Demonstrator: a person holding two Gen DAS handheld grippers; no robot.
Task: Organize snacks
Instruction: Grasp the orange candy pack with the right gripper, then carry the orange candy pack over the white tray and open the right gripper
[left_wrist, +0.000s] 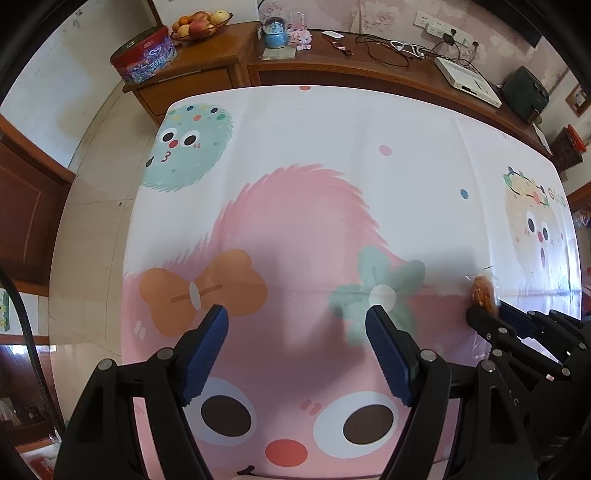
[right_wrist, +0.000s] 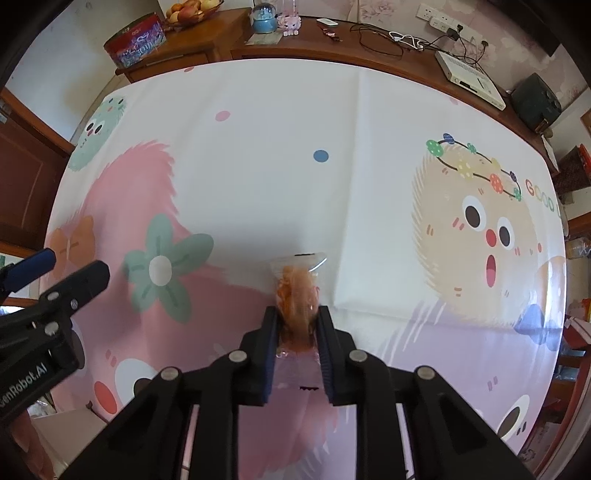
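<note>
Down over the table (left_wrist: 332, 122), my left gripper (left_wrist: 297, 314) points steeply at the cartoon cloth, jaws wide apart with nothing between them. At the right edge of this view my right gripper (left_wrist: 495, 314) is half cut off, and only a sliver of the orange snack packet (left_wrist: 482, 290) shows past it.

From the right wrist, the packet (right_wrist: 297, 295) is plain: clear wrapper, orange contents, pinched between my closed right gripper (right_wrist: 297, 325) just above the table (right_wrist: 277, 129). My left gripper's (right_wrist: 70, 269) tips show at the left edge.
</note>
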